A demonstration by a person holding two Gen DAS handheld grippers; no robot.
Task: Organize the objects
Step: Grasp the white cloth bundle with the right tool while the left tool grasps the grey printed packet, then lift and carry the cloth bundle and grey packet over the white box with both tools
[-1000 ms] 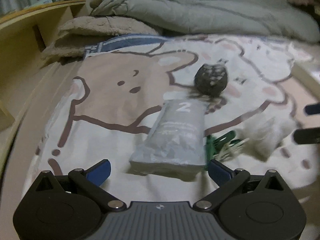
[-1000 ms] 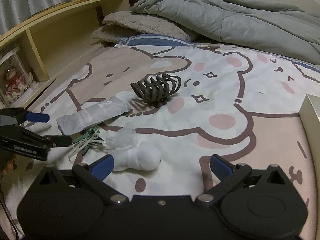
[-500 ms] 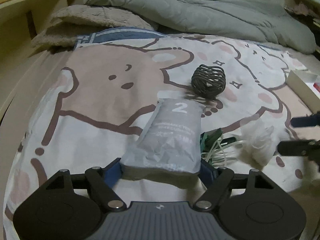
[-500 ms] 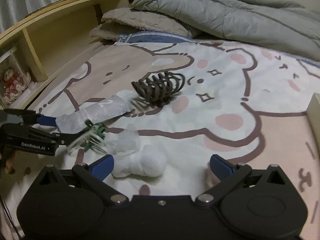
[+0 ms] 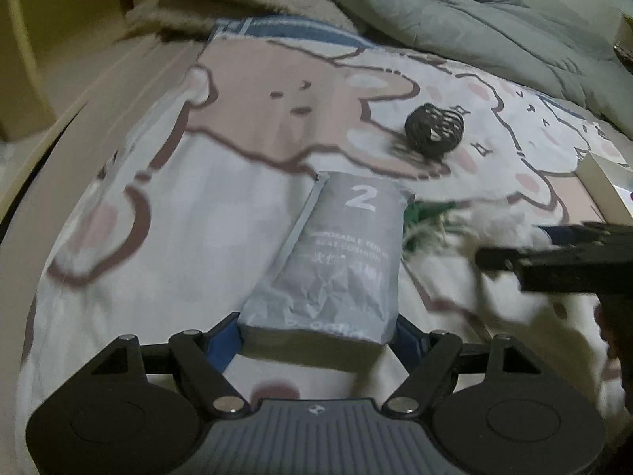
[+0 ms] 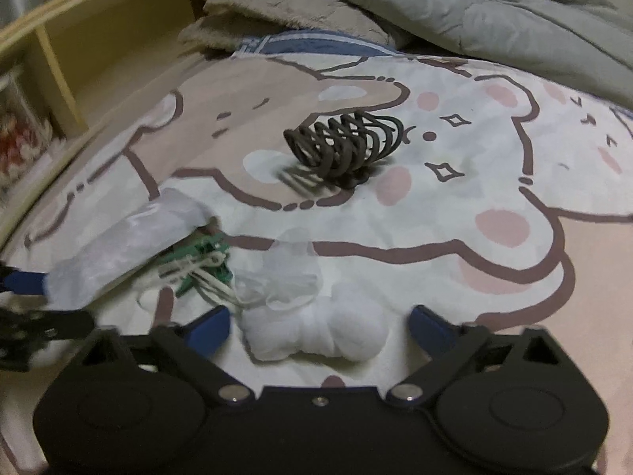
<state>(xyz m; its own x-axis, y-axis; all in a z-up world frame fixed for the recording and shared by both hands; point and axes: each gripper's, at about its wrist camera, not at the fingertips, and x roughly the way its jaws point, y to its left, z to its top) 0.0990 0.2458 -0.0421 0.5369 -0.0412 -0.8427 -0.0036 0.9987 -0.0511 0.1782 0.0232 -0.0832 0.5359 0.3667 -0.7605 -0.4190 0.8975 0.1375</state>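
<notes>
The grey packet [image 5: 344, 253] lies on the bed [image 5: 166, 237], its near end clamped between the left claw [image 5: 318, 334] pads. The white bundle [image 6: 316, 334] sits between the right claw [image 6: 320, 322] jaws, which are closing but not yet touching it. Pick-up step — next both need lifting clear of the green clip [image 6: 201, 253].

The grey packet's [image 5: 336, 261] near end hides both blue pads of the left gripper [image 5: 316, 332]. The right gripper [image 5: 554, 261] is motion-blurred and cut by the frame's right edge. The packet's small print is unreadable; the green clips [image 6: 201, 255] are a blurred tangle.
</notes>
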